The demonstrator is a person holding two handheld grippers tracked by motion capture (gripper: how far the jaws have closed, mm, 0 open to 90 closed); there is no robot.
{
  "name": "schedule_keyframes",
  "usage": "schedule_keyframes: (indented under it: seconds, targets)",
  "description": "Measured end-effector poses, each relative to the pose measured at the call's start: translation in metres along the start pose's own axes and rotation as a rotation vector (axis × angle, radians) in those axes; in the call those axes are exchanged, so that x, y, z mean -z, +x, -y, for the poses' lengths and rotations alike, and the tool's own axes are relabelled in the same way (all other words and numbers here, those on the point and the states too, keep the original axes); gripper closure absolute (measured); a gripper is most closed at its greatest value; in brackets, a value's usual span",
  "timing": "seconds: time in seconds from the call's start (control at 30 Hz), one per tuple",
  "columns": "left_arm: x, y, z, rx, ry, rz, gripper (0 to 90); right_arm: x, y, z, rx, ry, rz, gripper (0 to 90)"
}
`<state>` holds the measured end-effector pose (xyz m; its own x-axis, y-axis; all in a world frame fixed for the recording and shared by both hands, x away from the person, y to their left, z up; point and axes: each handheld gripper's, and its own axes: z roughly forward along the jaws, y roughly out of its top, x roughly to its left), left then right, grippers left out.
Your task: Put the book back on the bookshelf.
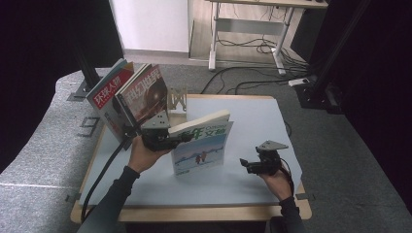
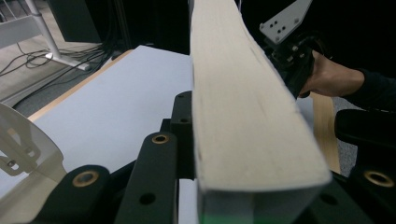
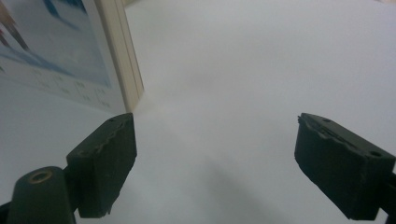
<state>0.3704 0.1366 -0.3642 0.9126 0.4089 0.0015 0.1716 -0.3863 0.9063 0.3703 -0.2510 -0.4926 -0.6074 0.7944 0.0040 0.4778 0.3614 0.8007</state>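
Dim room, soft overhead light, faint shadows; both gripper views blurred up close; dark edges.

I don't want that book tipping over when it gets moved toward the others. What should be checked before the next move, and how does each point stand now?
1. Left hand-held gripper clamped on the book: ok; the left gripper view has the page block pressed between its jaws.
2. Book upright on the table: ok, standing on its lower edge, cover toward the person.
3. Right hand-held gripper free of the book: ok, jaws wide apart with nothing between them.
4. Two magazines leaning at the back left: ok, apart from the book.
5. Metal bookend behind the book: cannot tell whether there is room beside it.
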Motion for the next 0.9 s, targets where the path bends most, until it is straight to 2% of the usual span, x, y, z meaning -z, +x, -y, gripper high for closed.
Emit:
schedule_keyframes:
  seconds: [0.07,0.27,0.6,0.67,0.9]
  targets:
    - [0.000,0.000,0.000,0.000,0.000,0.000,73.3,-0.004,-0.002,0.008,-0.007,0.037,0.002,9.4]
    - [0.000,0.000,0.000,0.000,-0.001,0.001,73.2,-0.010,-0.006,0.021,-0.022,0.081,0.014,2.5]
    - [0.000,0.000,0.000,-0.002,-0.002,0.003,73.3,-0.021,-0.008,0.033,-0.020,0.148,0.016,0.0]
    - [0.000,0.000,0.000,-0.001,-0.004,0.002,73.3,-0.023,-0.009,0.035,-0.021,0.155,0.020,0.0]
    - [-0.001,0.000,0.001,0.004,-0.009,-0.008,73.5,-0.023,-0.009,0.038,-0.020,0.130,0.019,0.0]
